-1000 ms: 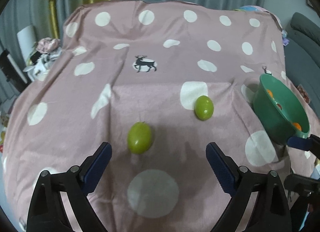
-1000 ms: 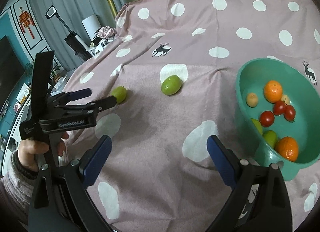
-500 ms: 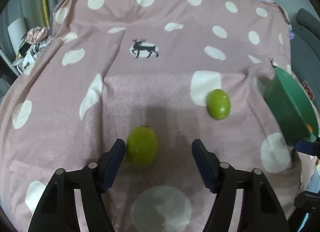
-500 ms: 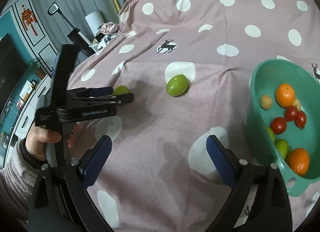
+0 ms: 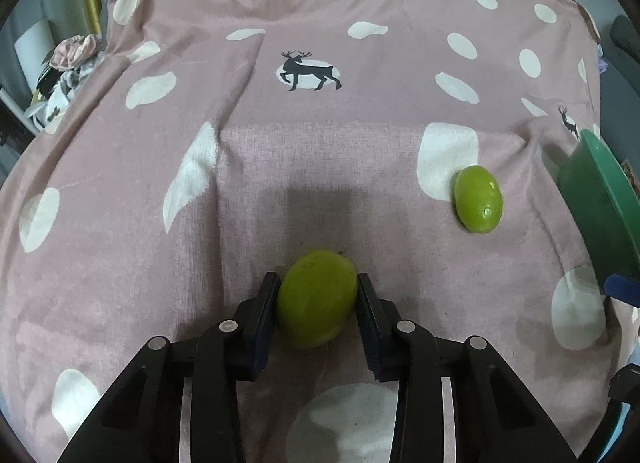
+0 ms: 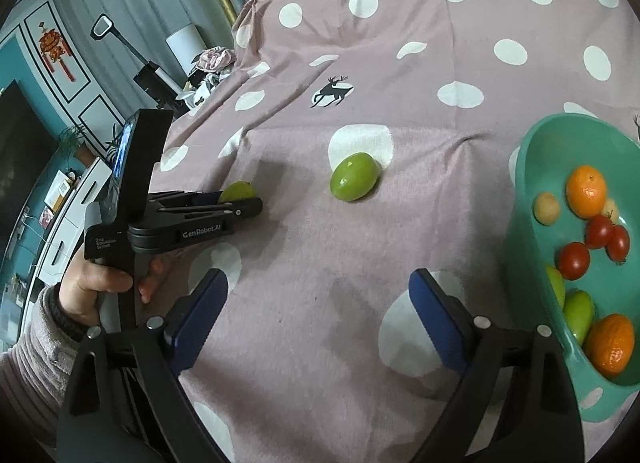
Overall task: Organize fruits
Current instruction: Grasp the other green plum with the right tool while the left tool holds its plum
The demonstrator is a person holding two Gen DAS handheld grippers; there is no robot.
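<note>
Pink woven cloth [image 5: 320,167], matte and softly creased, printed with cream dots and small dark deer, covers the whole surface; grey curtains and a teal wall stand behind it. At its right edge sits a smooth teal plastic bowl [image 6: 532,167], deep and rounded, holding two dimpled oranges, three glossy red tomatoes, a pale tan round fruit and some green fruits. The right gripper [image 6: 316,319], black arms with blue pads, hangs spread wide over bare cloth with nothing between its pads. The left gripper [image 5: 317,303] has just been closing, and its pads press both sides of a green fruit [image 5: 316,297], a smooth, waxy oval resting on the cloth. A second green fruit [image 5: 478,199], shiny and egg-shaped, lies apart between the held fruit and the bowl.
</note>
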